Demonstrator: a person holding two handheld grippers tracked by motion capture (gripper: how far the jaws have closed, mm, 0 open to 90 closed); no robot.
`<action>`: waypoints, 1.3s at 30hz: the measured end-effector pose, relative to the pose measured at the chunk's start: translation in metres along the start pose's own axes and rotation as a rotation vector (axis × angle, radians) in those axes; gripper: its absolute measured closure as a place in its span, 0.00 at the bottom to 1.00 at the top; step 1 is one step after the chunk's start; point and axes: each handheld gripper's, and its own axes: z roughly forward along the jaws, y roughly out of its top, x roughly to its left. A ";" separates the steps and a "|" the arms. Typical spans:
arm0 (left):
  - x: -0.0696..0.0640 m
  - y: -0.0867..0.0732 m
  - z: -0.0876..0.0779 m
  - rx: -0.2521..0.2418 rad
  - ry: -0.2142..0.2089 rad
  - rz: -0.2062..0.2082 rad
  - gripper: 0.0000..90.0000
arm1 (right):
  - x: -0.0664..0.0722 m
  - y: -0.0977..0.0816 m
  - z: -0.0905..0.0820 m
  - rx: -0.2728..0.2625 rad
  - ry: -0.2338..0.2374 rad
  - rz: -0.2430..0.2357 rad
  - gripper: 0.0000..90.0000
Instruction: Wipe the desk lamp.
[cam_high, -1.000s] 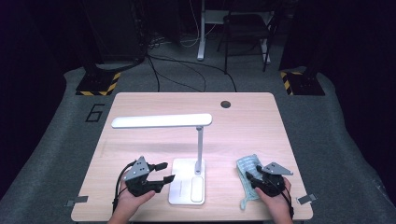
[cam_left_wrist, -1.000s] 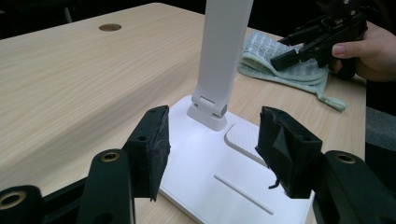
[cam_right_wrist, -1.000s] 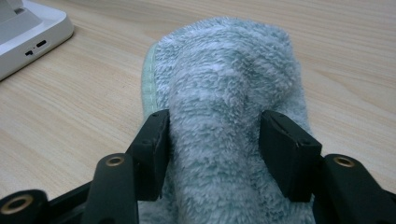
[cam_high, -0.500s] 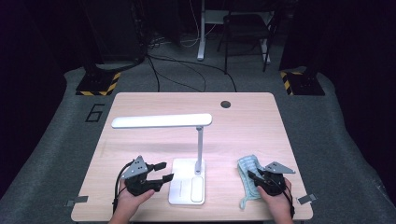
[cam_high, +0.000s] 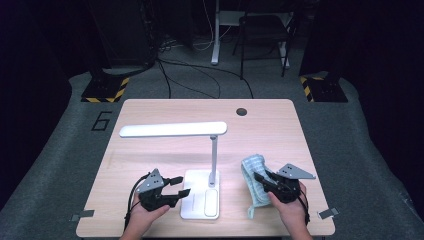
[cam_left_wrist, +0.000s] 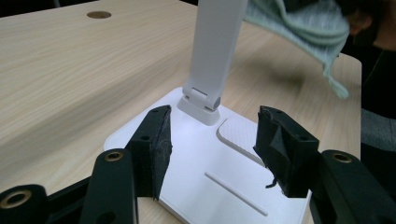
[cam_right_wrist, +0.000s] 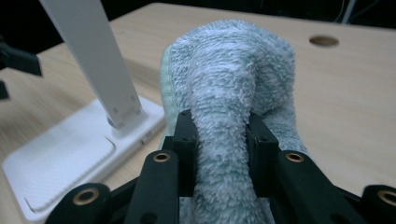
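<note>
Cloth (cam_right_wrist: 233, 88) is pinched in the right claw (cam_high: 262, 180), whose jaws have just closed on it, off the tabletop (cam_high: 165, 112); left claw (cam_high: 181, 186) stands wide astride the lamp base (cam_left_wrist: 210, 182). Next, probably: steady the base, wipe the lamp.

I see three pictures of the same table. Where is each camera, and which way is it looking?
High view: above the person's side, looking forward and down on the table; both hands show, with the left gripper and right gripper.
Left gripper view: rides on the left gripper, looking along its open jaws at the lamp base.
Right gripper view: rides on the right gripper, whose jaws pinch a blue-green cloth.
Shared: all three show the lamp and the cloth.
</note>
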 end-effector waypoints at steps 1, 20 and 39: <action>-0.001 -0.001 0.001 0.005 -0.001 0.001 0.51 | 0.005 0.009 -0.001 -0.011 0.008 -0.013 0.78; -0.007 -0.016 0.029 0.140 0.022 0.051 0.45 | 0.031 0.064 0.003 -0.085 0.070 -0.087 0.78; 0.000 -0.028 0.042 0.172 0.071 0.052 0.39 | 0.041 0.089 0.002 -0.132 0.094 -0.112 0.78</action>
